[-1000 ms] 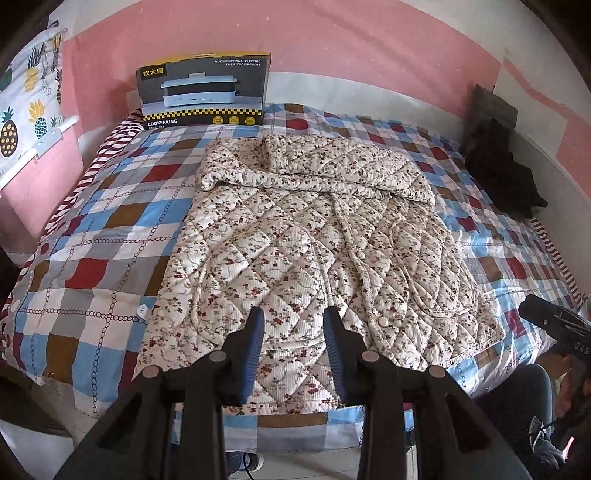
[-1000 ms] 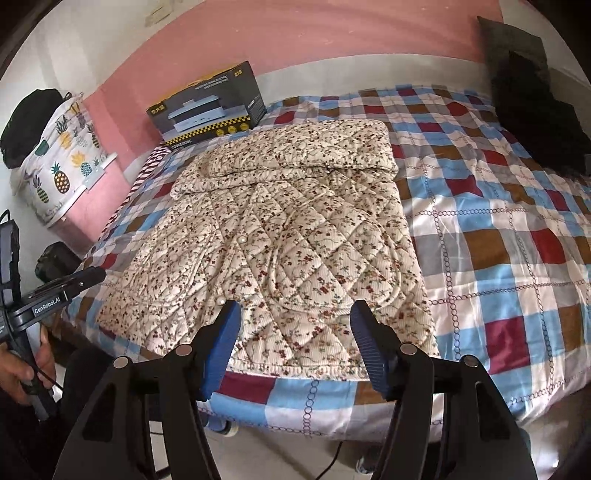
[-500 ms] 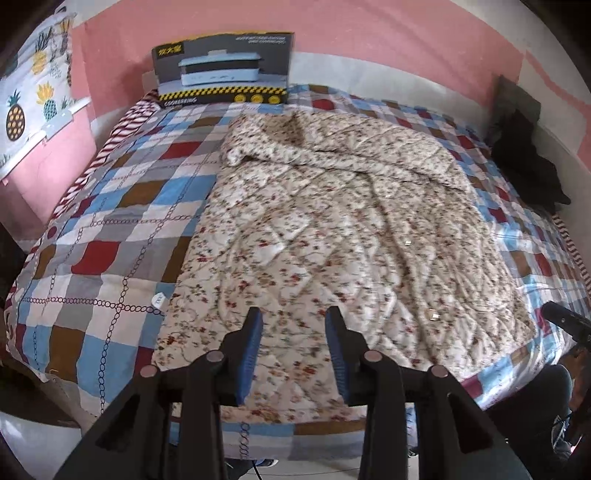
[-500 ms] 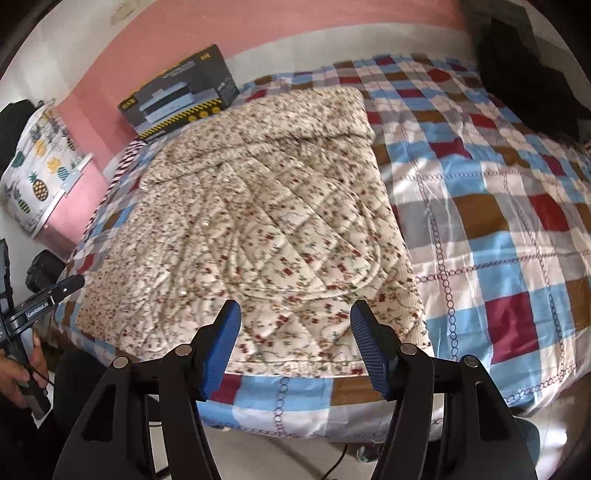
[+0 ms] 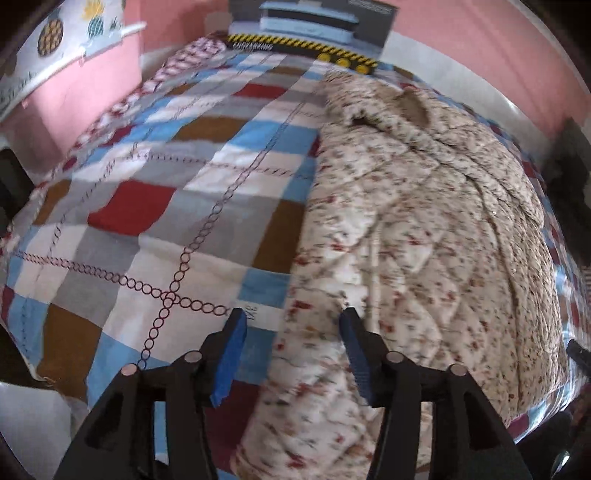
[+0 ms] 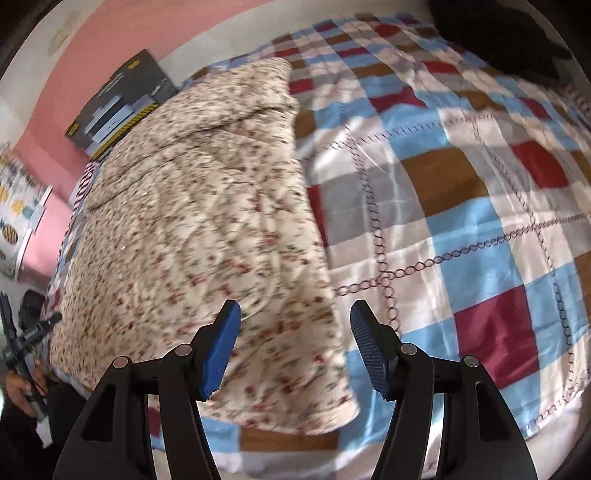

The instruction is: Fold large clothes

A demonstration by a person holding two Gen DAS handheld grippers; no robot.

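A large cream quilted garment with a red floral print (image 5: 417, 229) lies spread on a checked bed, its far end folded over. My left gripper (image 5: 291, 325) is open, low over the garment's near left corner, its jaws straddling the left edge. The garment also shows in the right wrist view (image 6: 207, 206). My right gripper (image 6: 293, 321) is open, low over the garment's near right corner, straddling its right edge. Neither holds anything. Both views are blurred by motion.
The bed cover (image 5: 155, 206) is checked in blue, red, brown and grey. A dark appliance box (image 5: 314, 26) stands at the headboard end against the pink wall. Dark clothes (image 6: 498, 33) lie at the bed's far right. A pineapple-print cloth (image 5: 55, 33) hangs left.
Both grippers have dropped lower and closer to the bed. The left one shifted to the garment's left edge and opened wider; the right one shifted to the right edge.
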